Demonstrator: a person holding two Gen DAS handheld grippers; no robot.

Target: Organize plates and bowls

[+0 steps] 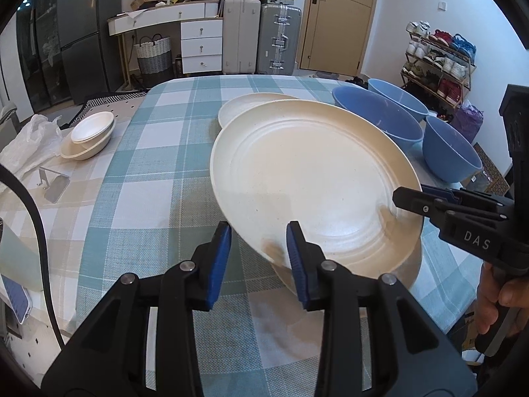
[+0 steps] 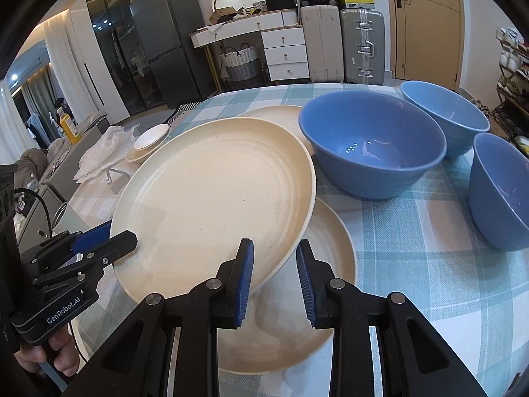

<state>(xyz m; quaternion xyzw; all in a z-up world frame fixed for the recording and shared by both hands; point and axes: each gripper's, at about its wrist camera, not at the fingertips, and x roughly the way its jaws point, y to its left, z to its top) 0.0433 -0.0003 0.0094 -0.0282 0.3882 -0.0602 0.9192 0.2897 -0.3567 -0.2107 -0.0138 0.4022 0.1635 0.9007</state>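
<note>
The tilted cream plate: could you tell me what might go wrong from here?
The held plate is pinched only at its rim by the left gripper and right gripper, so it could slip onto the lower plate. Its edge sits close to the nearest blue bowl and might knock it.

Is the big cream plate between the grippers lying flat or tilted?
Tilted. The held plate slants, its left rim raised above the lower plate beneath it.

Checked tablecloth (image 2: 413,264), three blue bowls (image 2: 370,145), cream plates (image 2: 330,264), small white dishes (image 1: 87,135)
</note>
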